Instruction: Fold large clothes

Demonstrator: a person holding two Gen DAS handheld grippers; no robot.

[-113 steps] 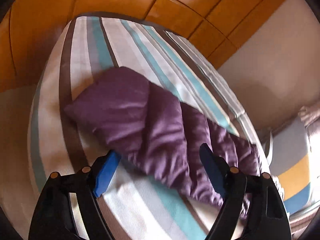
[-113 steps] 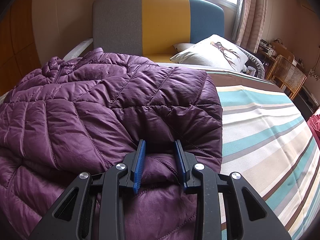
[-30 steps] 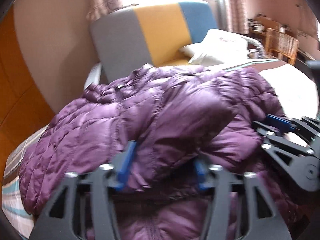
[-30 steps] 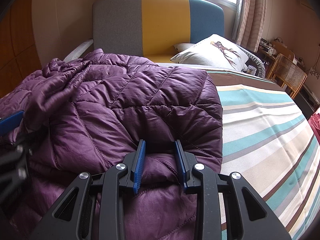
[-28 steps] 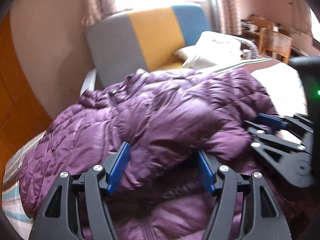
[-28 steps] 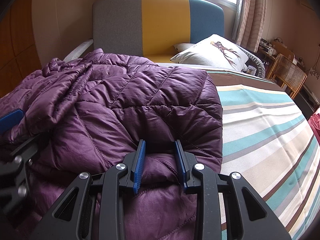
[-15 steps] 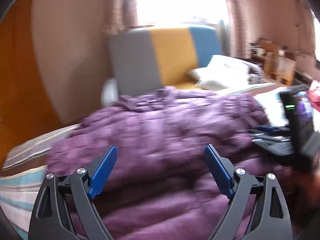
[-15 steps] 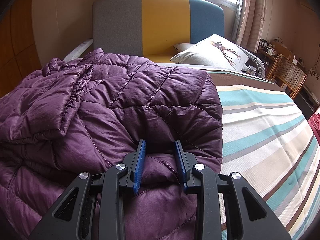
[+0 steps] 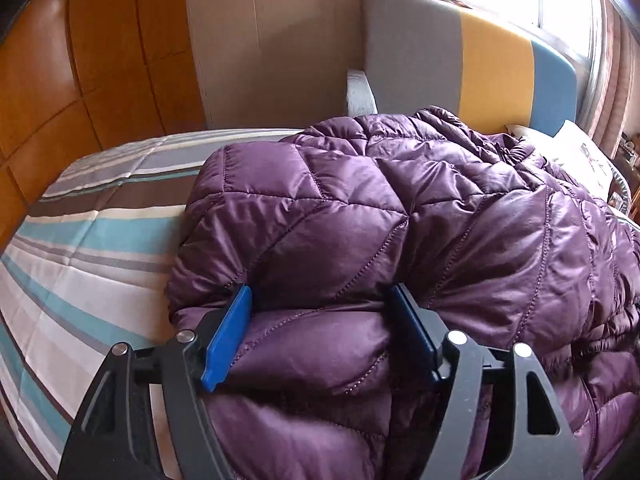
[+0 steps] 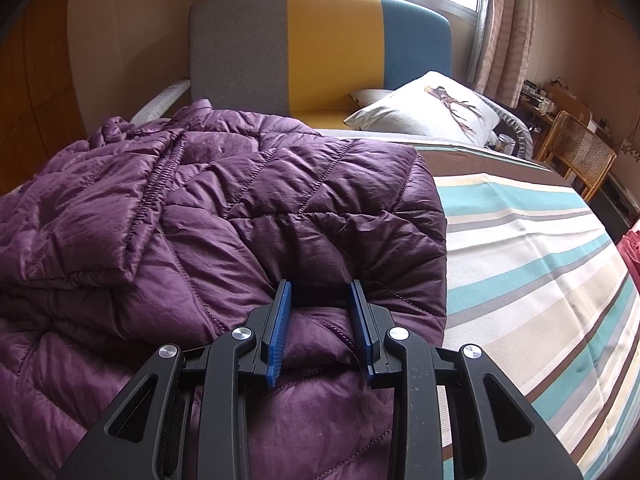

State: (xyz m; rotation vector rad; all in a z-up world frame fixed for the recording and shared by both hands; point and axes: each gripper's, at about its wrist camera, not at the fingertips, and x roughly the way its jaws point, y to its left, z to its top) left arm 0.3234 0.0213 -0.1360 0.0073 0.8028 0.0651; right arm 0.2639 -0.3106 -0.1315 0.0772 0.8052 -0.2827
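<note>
Jacket [image 9: 400, 216] on bed [image 9: 80, 240], sleeves folded in. Right gripper [image 10: 322, 312] clamped on hem at 6 o'clock; left gripper [image 9: 320, 320] wide apart, straddling hem, likely readying lengthwise fold.

The left gripper [image 9: 320, 312] was brought onto the purple jacket [image 9: 400, 220] edge; a sleeve [image 10: 80, 216] was folded across the jacket.
</note>
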